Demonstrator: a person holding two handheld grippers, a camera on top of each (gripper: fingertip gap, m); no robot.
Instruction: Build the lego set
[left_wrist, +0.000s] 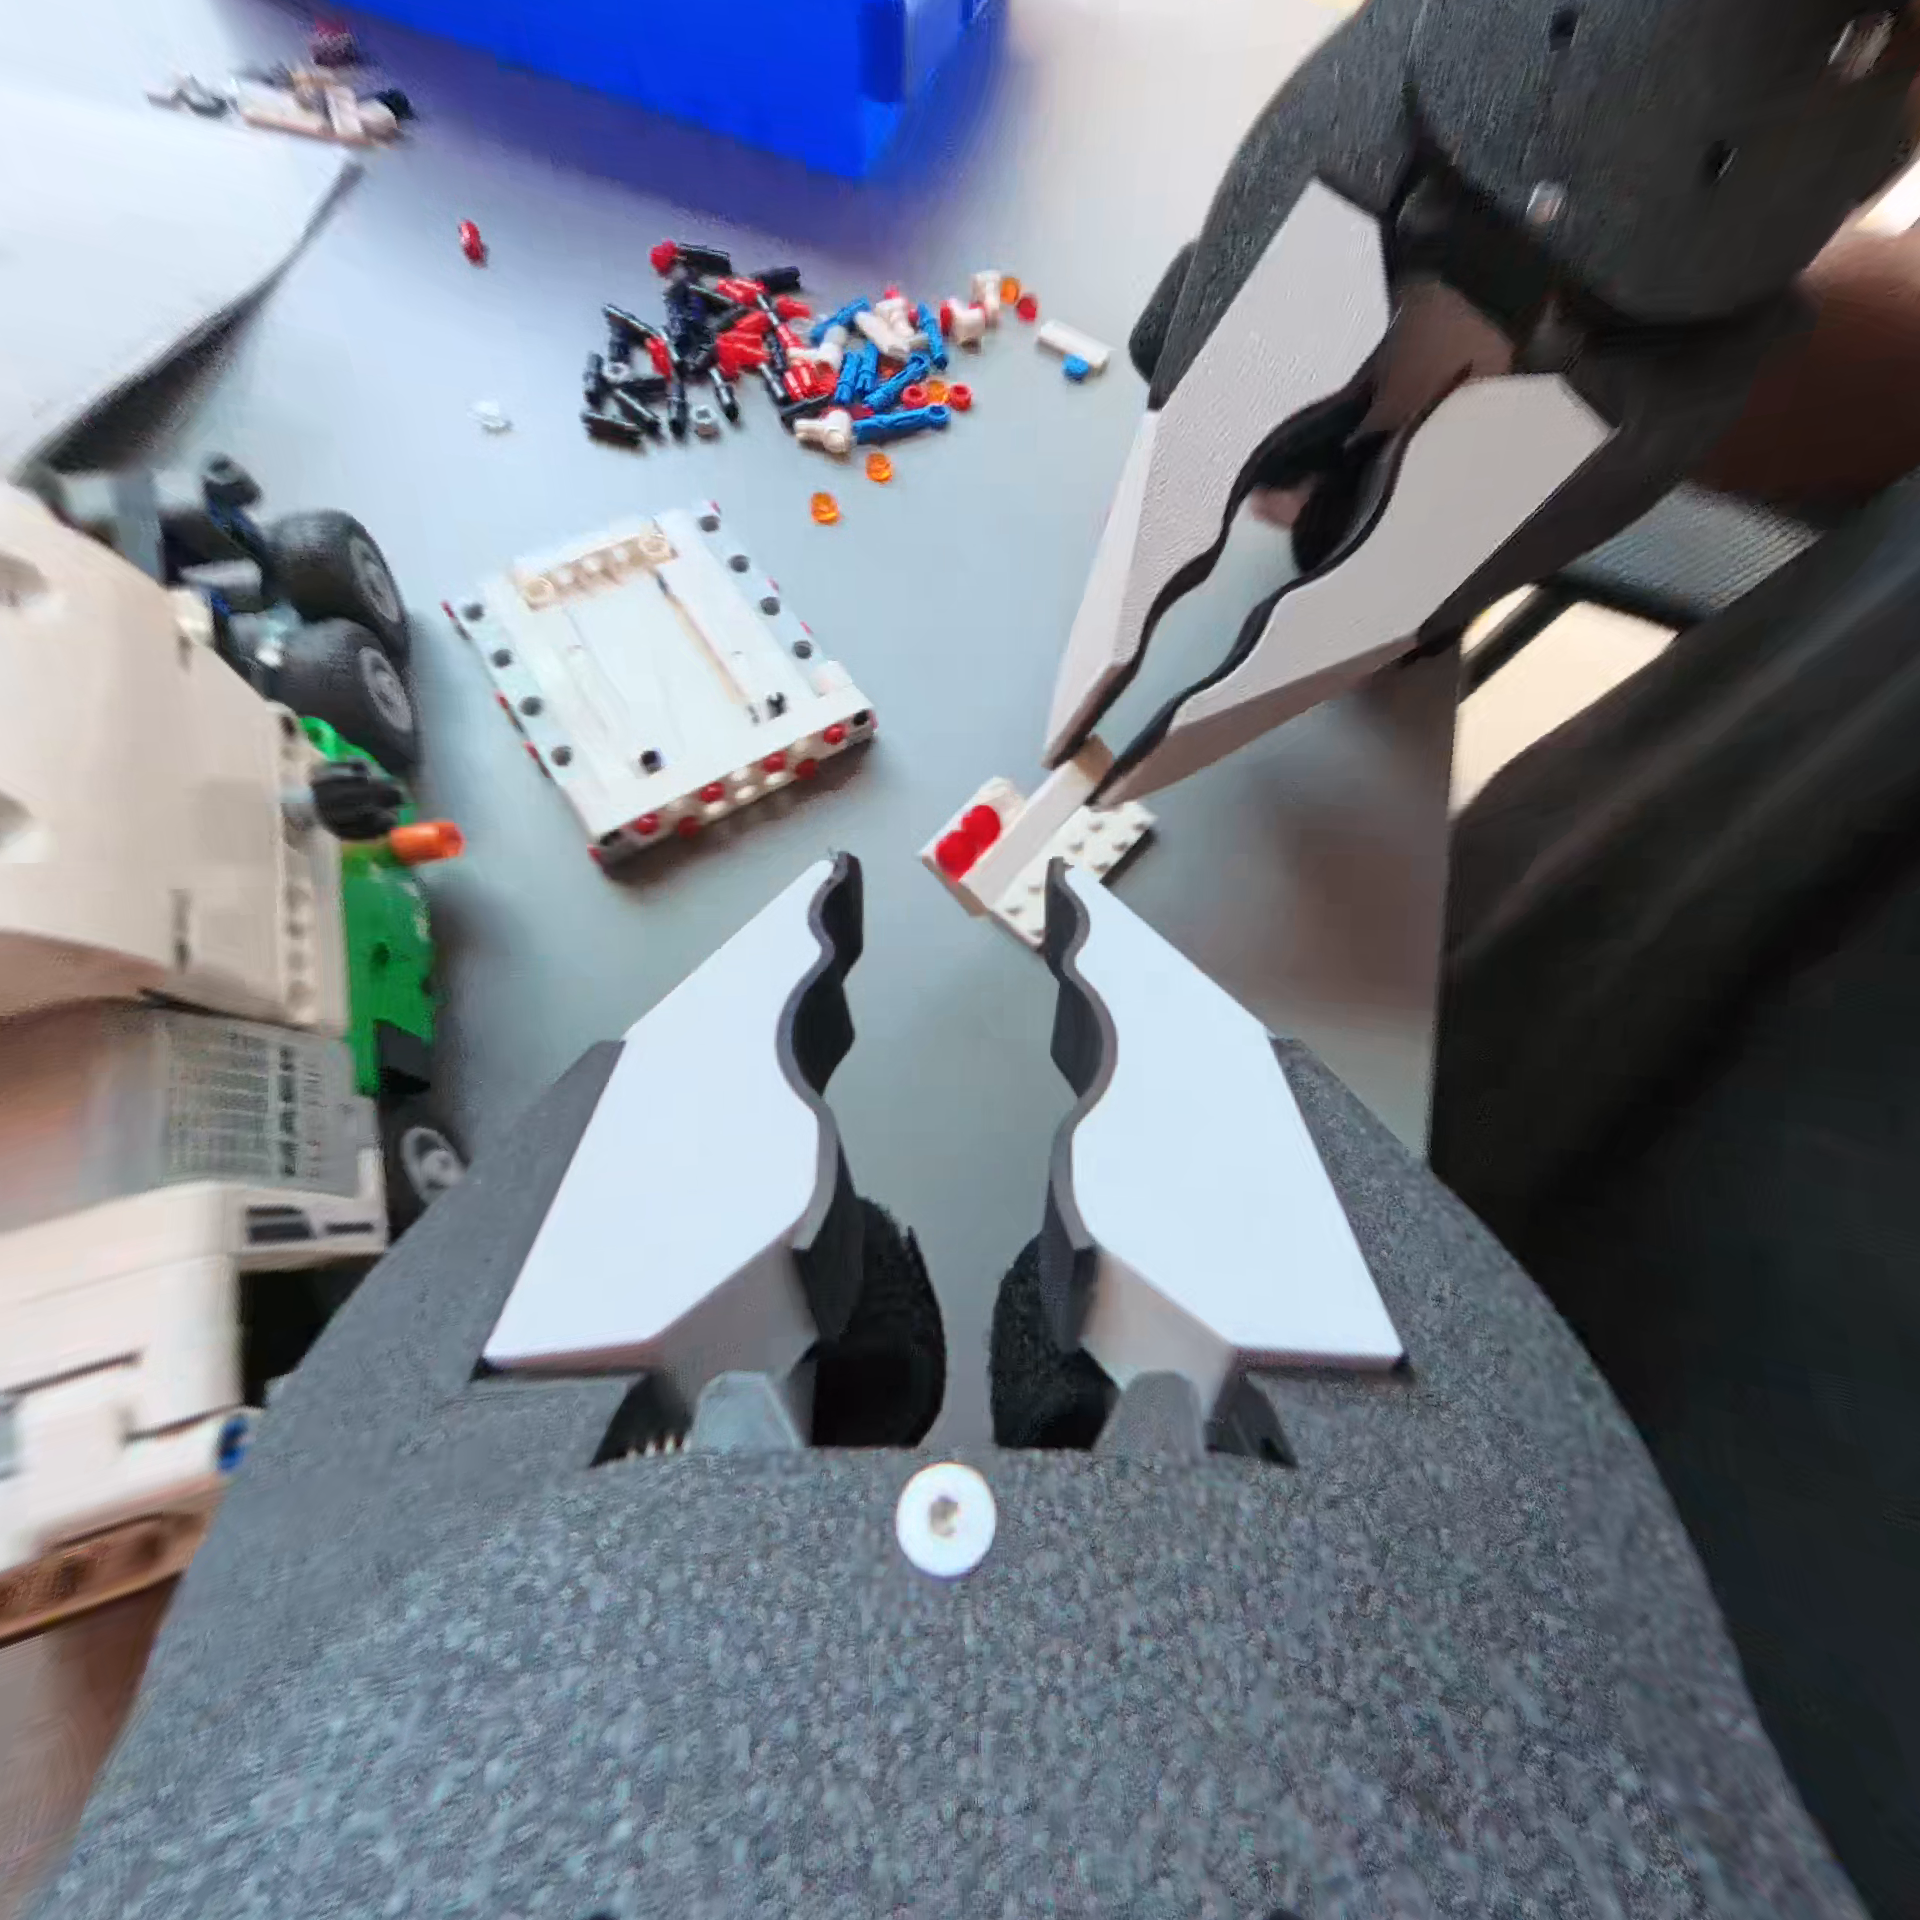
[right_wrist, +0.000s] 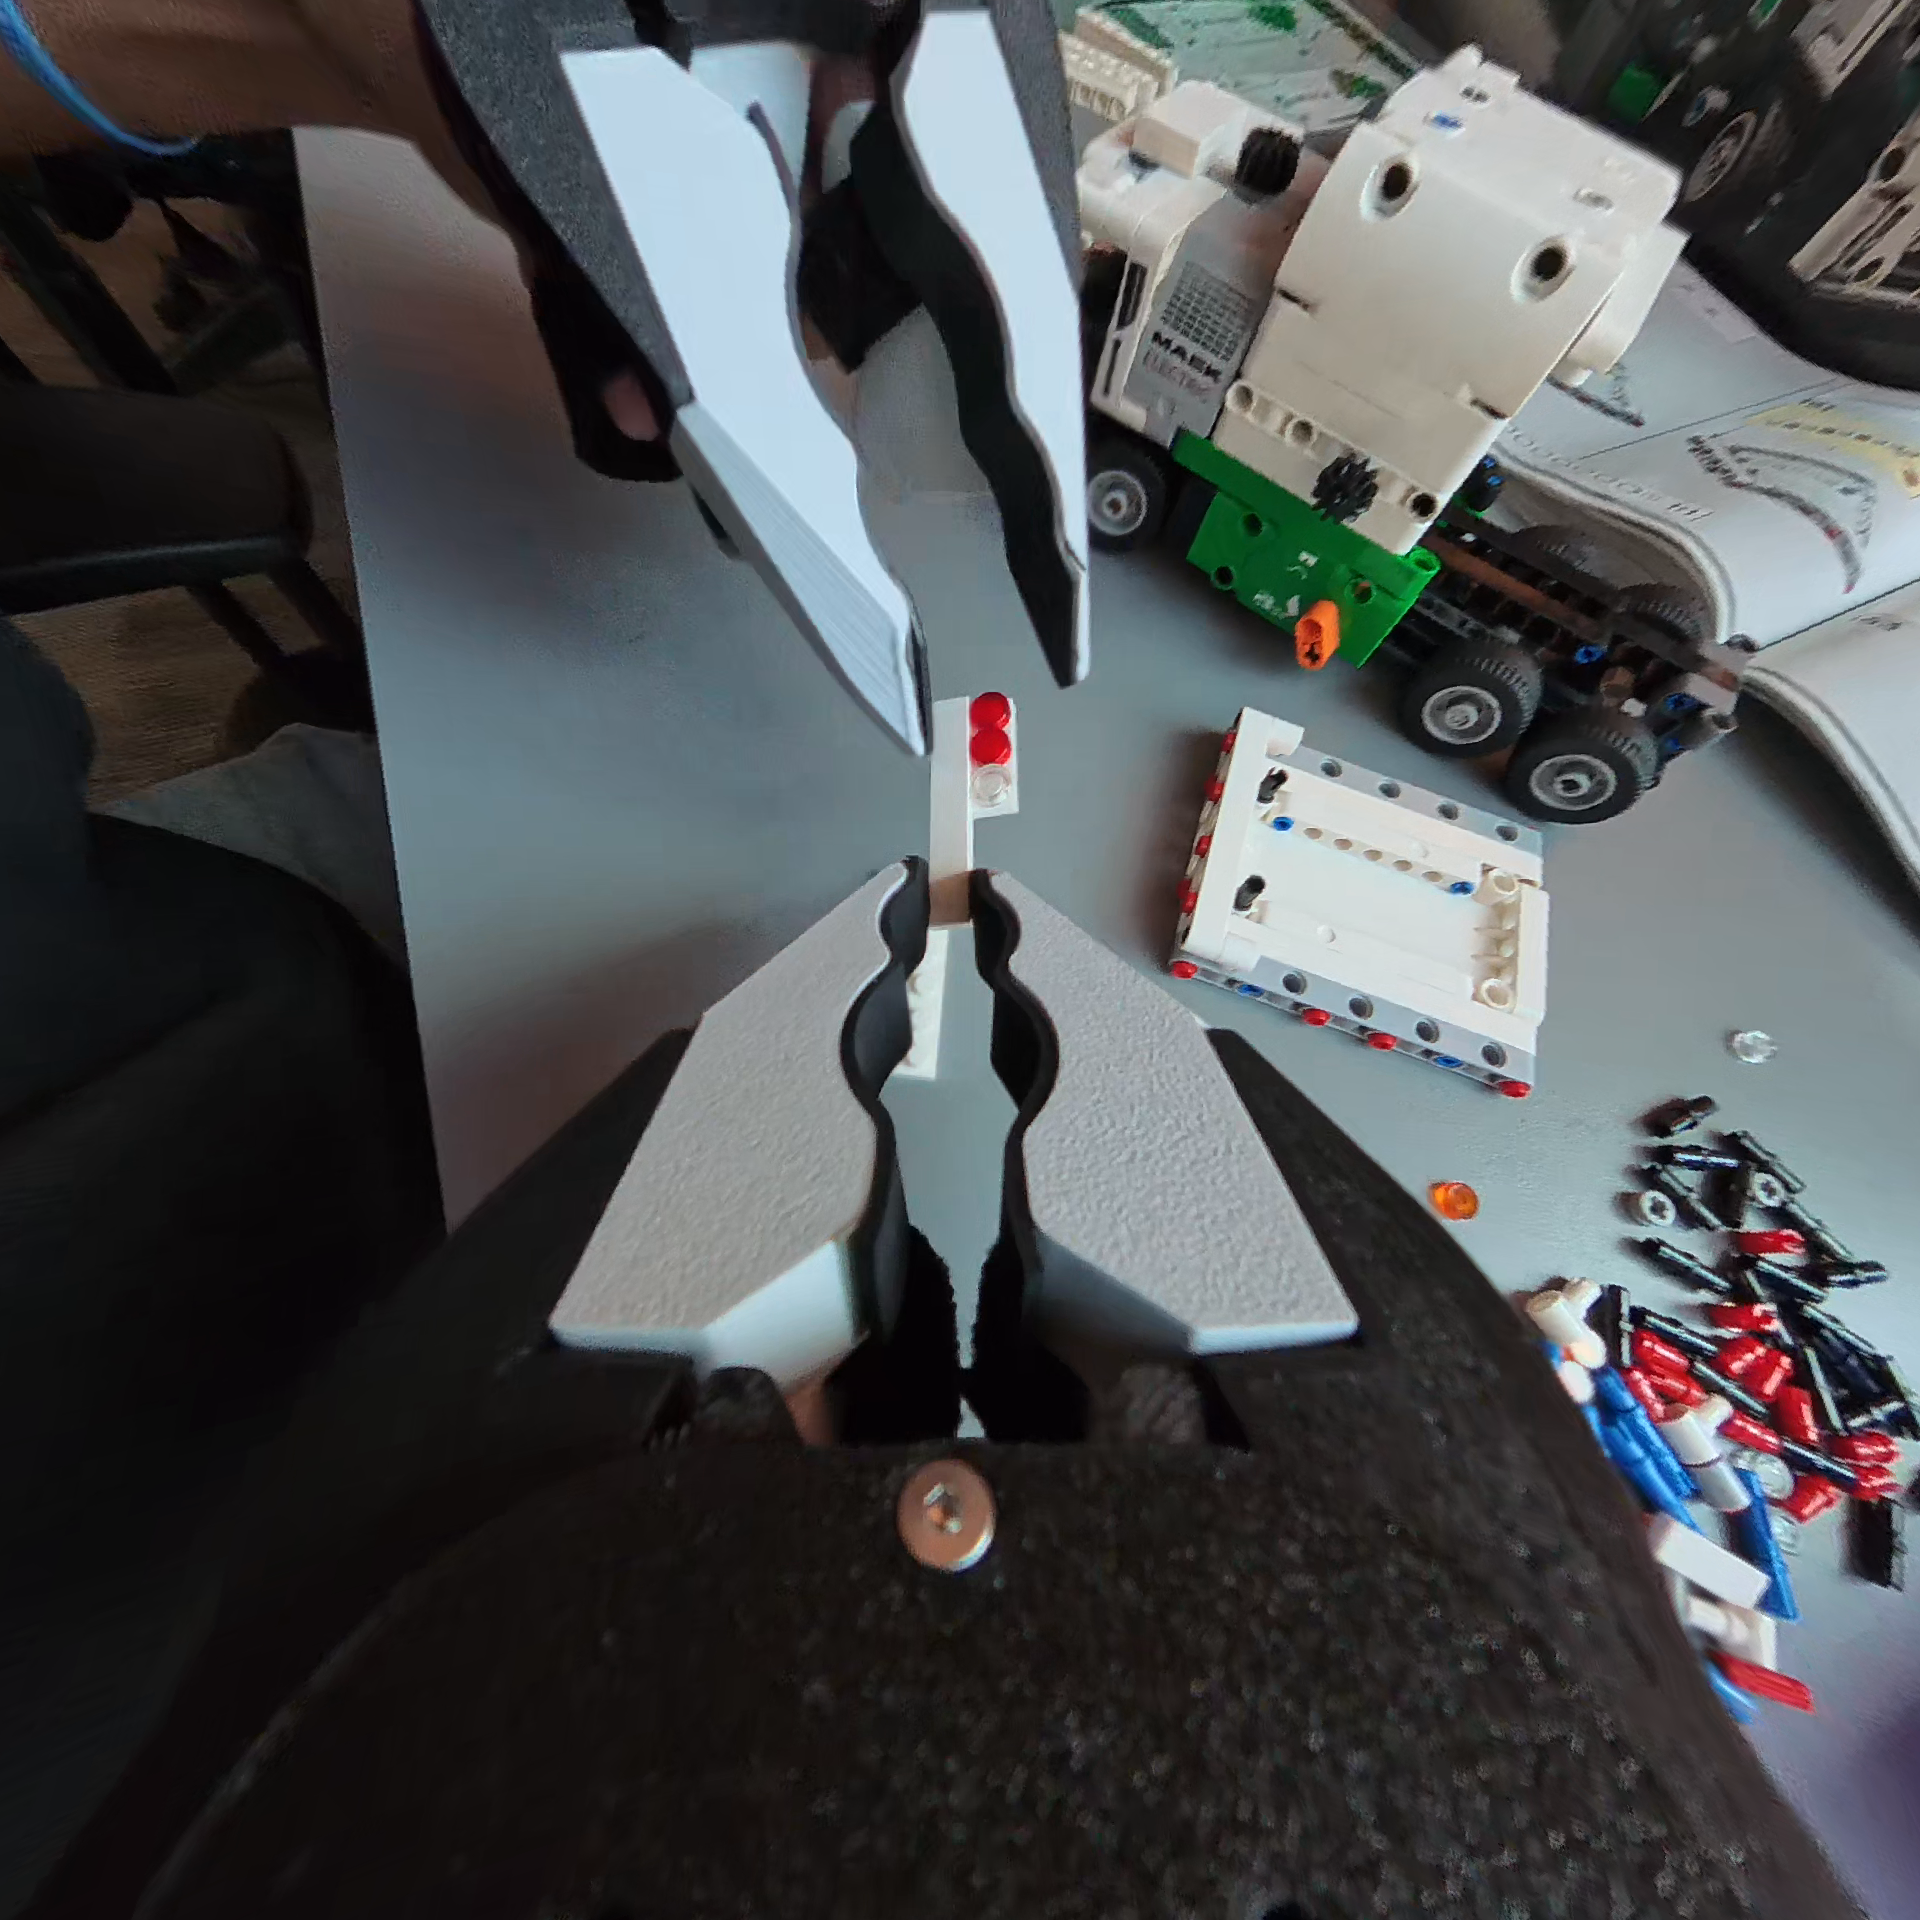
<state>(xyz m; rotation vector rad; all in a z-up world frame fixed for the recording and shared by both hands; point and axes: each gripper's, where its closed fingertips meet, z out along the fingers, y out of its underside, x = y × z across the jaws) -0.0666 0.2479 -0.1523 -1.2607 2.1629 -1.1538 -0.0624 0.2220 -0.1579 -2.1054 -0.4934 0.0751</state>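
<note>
My right gripper (right_wrist: 948, 883) is shut on a small white brick assembly (right_wrist: 954, 800) with two red round studs (right_wrist: 989, 727) and a clear one at its far end. Its pads pinch the long white bar of the piece. In the left wrist view the right gripper (left_wrist: 1086, 774) grips that same assembly (left_wrist: 1023, 842) just above the grey table (left_wrist: 935, 603). My left gripper (left_wrist: 951, 883) is open and empty; its right fingertip is close beside the assembly's studded plate. In the right wrist view the left gripper (right_wrist: 992, 696) hangs open above the red studs.
A flat white panel with red pins (left_wrist: 665, 665) (right_wrist: 1371, 904) lies on the table. A white and green toy truck (right_wrist: 1382, 343) (left_wrist: 208, 810) stands beside it. A heap of small red, blue and black pins (left_wrist: 790, 353) (right_wrist: 1756, 1371), a blue bin (left_wrist: 727, 73) and an open booklet (right_wrist: 1766, 488) lie around. Both grippers' tips are close together, under 4 cm apart.
</note>
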